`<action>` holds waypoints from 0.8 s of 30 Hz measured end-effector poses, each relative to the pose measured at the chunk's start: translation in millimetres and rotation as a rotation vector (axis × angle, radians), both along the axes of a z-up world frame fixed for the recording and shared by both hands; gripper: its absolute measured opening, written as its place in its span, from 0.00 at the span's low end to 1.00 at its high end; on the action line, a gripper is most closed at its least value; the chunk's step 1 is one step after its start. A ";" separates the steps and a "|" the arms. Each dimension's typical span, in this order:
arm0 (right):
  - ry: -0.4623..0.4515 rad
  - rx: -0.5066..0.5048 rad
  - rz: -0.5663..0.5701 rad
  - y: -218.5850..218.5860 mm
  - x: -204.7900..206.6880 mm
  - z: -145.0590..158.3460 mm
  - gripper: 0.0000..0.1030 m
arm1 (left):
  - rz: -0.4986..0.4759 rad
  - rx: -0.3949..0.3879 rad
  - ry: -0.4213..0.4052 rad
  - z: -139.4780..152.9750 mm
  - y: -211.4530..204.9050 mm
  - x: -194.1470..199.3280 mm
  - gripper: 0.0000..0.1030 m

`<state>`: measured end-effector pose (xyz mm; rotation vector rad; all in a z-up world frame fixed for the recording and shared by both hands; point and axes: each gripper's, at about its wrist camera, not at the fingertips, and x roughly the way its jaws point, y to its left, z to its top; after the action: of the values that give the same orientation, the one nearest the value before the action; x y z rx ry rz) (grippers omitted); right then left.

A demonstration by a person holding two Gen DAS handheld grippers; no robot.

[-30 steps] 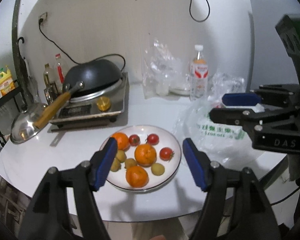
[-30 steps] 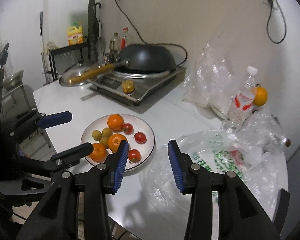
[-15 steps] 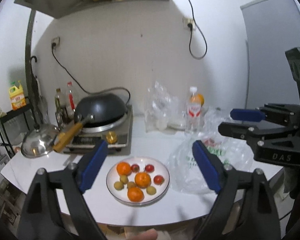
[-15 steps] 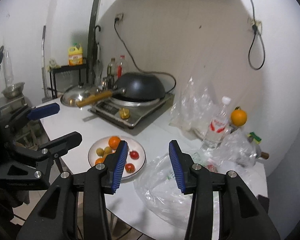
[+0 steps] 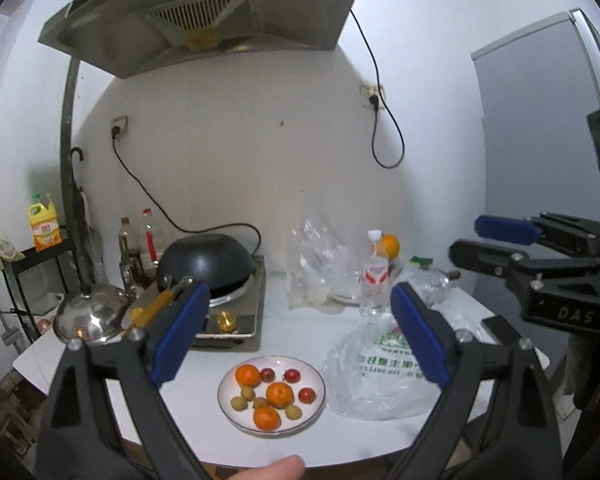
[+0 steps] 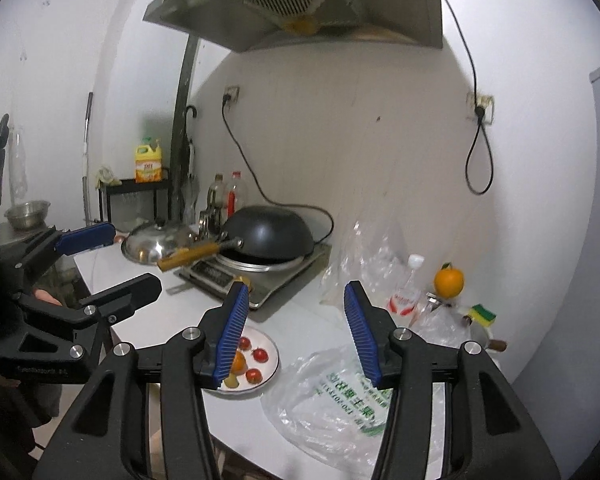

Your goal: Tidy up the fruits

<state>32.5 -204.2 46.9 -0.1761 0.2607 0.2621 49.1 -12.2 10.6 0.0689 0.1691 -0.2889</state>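
A white plate (image 5: pixel 313 408) on the white table holds three oranges (image 5: pixel 279 395), small red tomatoes (image 5: pixel 306 394) and small yellow-green fruits (image 5: pixel 238 403). It also shows in the right wrist view (image 6: pixel 272 362), partly behind my right gripper's left finger. My left gripper (image 5: pixel 298 336) is open and empty, well above and back from the plate. My right gripper (image 6: pixel 296 334) is open and empty, raised to the right of the plate; it also shows in the left wrist view (image 5: pixel 495 242). Another orange (image 6: pixel 448 282) sits at the back right.
A white plastic bag with green print (image 5: pixel 383 376) lies right of the plate. Behind are an induction cooker with a black wok (image 5: pixel 206 266), a steel lid (image 5: pixel 90 314), a water bottle (image 5: pixel 373 276), clear bags (image 5: pixel 315 268) and sauce bottles (image 5: pixel 148 240). A range hood (image 5: pixel 204 16) hangs above.
Both grippers have pulled back and up from the table, so the plate and fruits look smaller and lower. Both stay open and empty.
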 end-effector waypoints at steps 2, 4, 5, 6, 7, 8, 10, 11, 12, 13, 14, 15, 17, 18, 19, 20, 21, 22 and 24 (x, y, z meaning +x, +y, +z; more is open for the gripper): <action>-0.025 0.001 -0.002 -0.8 -6.8 8.4 0.51 | 0.010 -0.011 -0.021 8.4 1.9 -6.4 0.90; -0.047 0.003 -0.003 -1.1 -13.9 16.4 0.52 | 0.004 -0.020 -0.028 14.6 3.9 -11.0 0.91; -0.053 0.002 -0.003 -1.1 -15.7 18.2 0.52 | 0.000 -0.025 -0.031 17.5 4.9 -13.8 0.91; -0.063 0.002 -0.004 -1.0 -18.9 21.1 0.52 | -0.003 -0.028 -0.036 20.2 5.9 -16.3 0.91; -0.070 0.003 -0.004 -1.4 -21.4 23.8 0.52 | -0.004 -0.029 -0.042 22.8 6.4 -19.2 0.91; -0.075 0.003 -0.003 -1.3 -23.4 25.6 0.52 | -0.003 -0.031 -0.050 25.5 6.9 -22.1 0.91; -0.084 -0.001 -0.002 -1.1 -26.6 29.2 0.53 | -0.004 -0.037 -0.060 29.6 7.5 -27.8 0.91; -0.092 0.000 -0.002 -1.2 -29.0 31.0 0.53 | -0.005 -0.042 -0.068 32.7 8.7 -30.8 0.91; -0.098 0.003 0.002 -1.5 -32.4 33.2 0.54 | -0.001 -0.046 -0.074 35.2 10.1 -32.6 0.91; -0.102 0.005 0.005 -2.1 -33.9 35.1 0.55 | 0.005 -0.052 -0.080 38.3 11.3 -34.0 0.91; -0.111 0.006 0.004 -2.9 -36.3 37.3 0.58 | 0.009 -0.062 -0.090 41.4 13.5 -37.0 0.91; -0.117 0.008 0.002 -3.5 -37.9 38.8 0.59 | 0.010 -0.065 -0.096 42.6 14.0 -38.8 0.91; -0.124 0.011 0.003 -4.7 -41.0 40.9 0.60 | 0.009 -0.069 -0.108 45.7 14.5 -43.6 0.91; -0.125 0.010 0.001 -3.6 -40.8 41.3 0.60 | 0.003 -0.064 -0.111 46.6 13.4 -45.4 0.91; -0.126 0.008 0.001 -3.6 -41.3 41.5 0.60 | -0.001 -0.056 -0.112 46.9 12.3 -46.0 0.91; -0.128 0.007 0.001 -3.2 -42.3 41.9 0.60 | -0.002 -0.049 -0.113 47.2 11.3 -45.5 0.91; -0.129 0.007 0.000 -2.9 -42.9 41.7 0.60 | -0.005 -0.046 -0.117 47.1 9.8 -46.7 0.91; -0.129 0.007 0.000 -2.9 -42.9 41.7 0.60 | -0.008 -0.045 -0.121 47.5 8.9 -47.6 0.91; -0.126 0.006 -0.001 -4.1 -41.2 40.0 0.60 | -0.009 -0.042 -0.129 48.8 8.0 -48.1 0.91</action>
<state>-8.7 -208.3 86.9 -0.1863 0.1352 0.2502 1.0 -4.2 59.4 0.0467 0.0346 -0.2963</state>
